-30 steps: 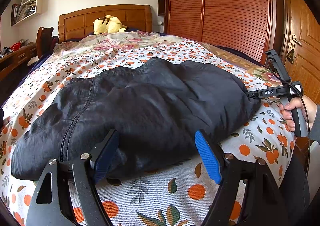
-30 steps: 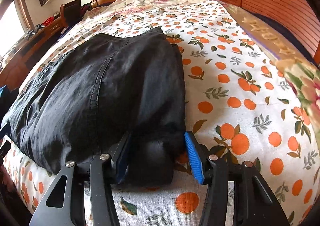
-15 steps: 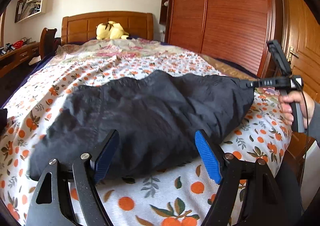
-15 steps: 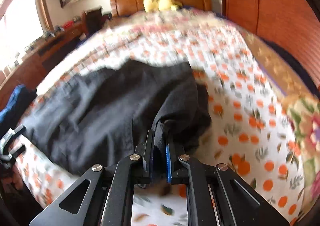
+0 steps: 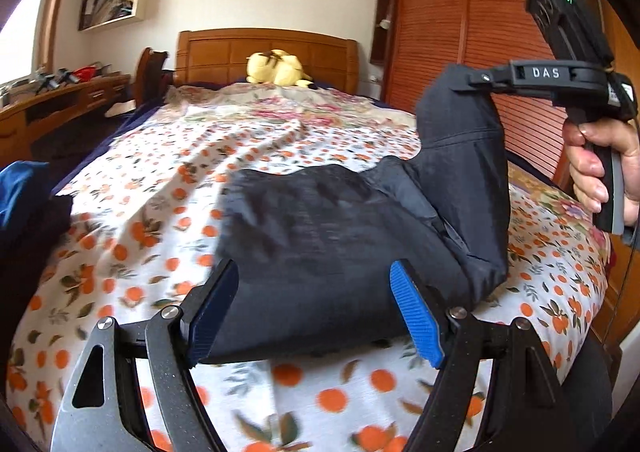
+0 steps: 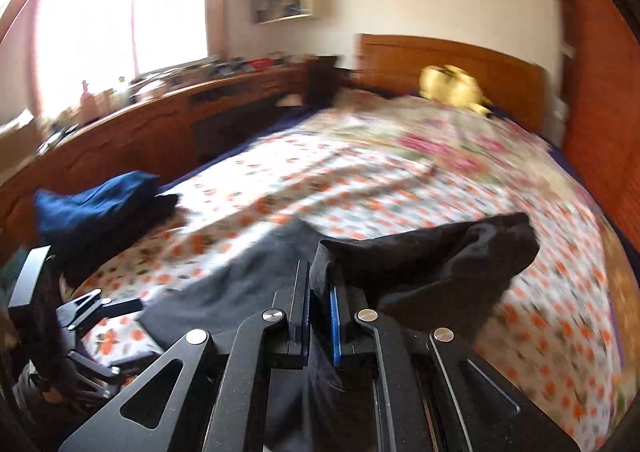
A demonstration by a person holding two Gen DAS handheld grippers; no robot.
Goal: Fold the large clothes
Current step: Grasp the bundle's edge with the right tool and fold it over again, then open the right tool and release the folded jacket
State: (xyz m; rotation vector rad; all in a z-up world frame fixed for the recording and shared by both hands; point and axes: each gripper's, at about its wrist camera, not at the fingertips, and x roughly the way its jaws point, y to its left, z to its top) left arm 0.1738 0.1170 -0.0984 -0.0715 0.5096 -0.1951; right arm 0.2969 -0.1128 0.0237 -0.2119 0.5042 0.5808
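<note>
At the far left of the left wrist view, a blue cloth [image 5: 20, 187] is seen at the bed's edge, with a wooden desk [image 5: 60, 103] behind it along the wall. The bed [image 5: 160, 179] is covered by a sheet printed with oranges. At the bottom of that view the left gripper [image 5: 314, 316] is held with its jaws wide apart; the near edge of the dark garment [image 5: 320, 244] lies between the blue pads [image 5: 416, 322], but no pressing of the pads on the cloth can be made out. The garment is spread across the near part of the bed, its bulk resting on the sheet. A yellow plush toy [image 5: 278, 69] is seen against the wooden headboard [image 5: 224, 51]. Further right, one end of the garment is lifted well clear of the sheet and hangs in a fold. That end is pinched by the right gripper [image 5: 464, 77], which is gripped by a hand [image 5: 600, 167] in front of the wooden wardrobe [image 5: 460, 31].

In the blurred right wrist view, the left gripper [image 6: 100, 302] is seen at the lower left. In the middle, the right gripper [image 6: 318, 316] is shown with its jaws drawn nearly together, having just been closing, with a thin fold of the garment [image 6: 432, 264] clamped between them. The lifted cloth trails away to the right above the bed [image 6: 400, 179].
</note>
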